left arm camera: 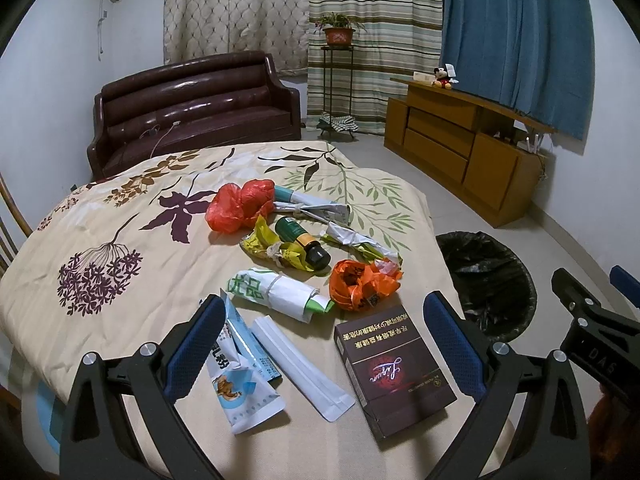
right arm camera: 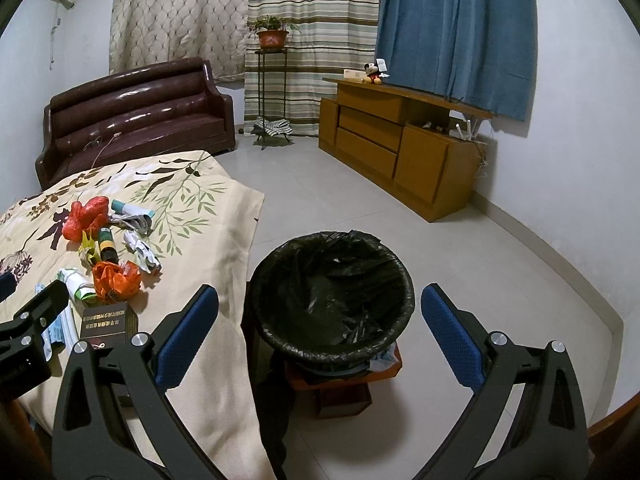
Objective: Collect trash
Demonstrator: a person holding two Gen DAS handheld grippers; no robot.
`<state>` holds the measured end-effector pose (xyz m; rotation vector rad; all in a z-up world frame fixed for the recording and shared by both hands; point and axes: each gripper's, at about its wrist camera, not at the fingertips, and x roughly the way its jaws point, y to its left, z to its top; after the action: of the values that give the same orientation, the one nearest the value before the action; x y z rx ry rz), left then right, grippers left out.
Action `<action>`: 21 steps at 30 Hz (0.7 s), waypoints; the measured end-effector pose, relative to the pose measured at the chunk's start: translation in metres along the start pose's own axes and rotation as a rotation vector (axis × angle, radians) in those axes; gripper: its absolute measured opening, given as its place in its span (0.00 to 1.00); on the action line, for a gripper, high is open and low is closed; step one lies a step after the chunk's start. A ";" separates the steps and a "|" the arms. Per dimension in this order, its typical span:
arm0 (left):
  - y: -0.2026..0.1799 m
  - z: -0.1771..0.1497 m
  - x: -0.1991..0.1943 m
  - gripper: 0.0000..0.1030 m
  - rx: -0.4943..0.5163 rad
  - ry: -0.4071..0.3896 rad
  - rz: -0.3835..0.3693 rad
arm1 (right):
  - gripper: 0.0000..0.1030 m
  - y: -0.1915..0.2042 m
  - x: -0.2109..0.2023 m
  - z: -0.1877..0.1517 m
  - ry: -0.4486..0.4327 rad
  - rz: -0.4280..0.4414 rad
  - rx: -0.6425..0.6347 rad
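Observation:
Trash lies on a table under a floral cloth [left arm camera: 120, 200]: a brown cigarette box [left arm camera: 394, 376], a white sachet [left arm camera: 304, 368], a blue-white pouch [left arm camera: 236, 384], a rolled white-green wrapper [left arm camera: 276, 292], an orange bag [left arm camera: 360, 284], a red bag [left arm camera: 236, 204], a green bottle [left arm camera: 304, 240], yellow wrappers [left arm camera: 264, 244]. My left gripper [left arm camera: 324, 344] is open and empty, above the sachet and box. My right gripper [right arm camera: 320, 332] is open and empty, above the black-lined bin [right arm camera: 332, 300], which stands beside the table's right edge.
The bin [left arm camera: 492, 280] sits on a small red-brown stool [right arm camera: 344, 384] on the tiled floor. A brown sofa [left arm camera: 192, 108] stands behind the table, a wooden cabinet [left arm camera: 460, 140] along the right wall, a plant stand [left arm camera: 338, 80] by the curtains.

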<state>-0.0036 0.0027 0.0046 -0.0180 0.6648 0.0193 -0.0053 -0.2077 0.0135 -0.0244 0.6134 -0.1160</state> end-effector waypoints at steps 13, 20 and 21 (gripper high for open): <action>0.000 0.000 0.000 0.94 0.002 0.001 -0.002 | 0.96 -0.001 0.000 0.000 -0.001 0.001 0.001; 0.000 0.000 0.001 0.94 0.002 0.001 -0.002 | 0.96 0.000 0.000 -0.001 0.000 0.000 0.001; 0.000 0.000 0.001 0.94 0.002 0.001 -0.002 | 0.96 0.001 -0.001 -0.001 0.000 0.000 0.001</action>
<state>-0.0032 0.0030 0.0041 -0.0166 0.6661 0.0162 -0.0062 -0.2064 0.0128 -0.0231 0.6136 -0.1159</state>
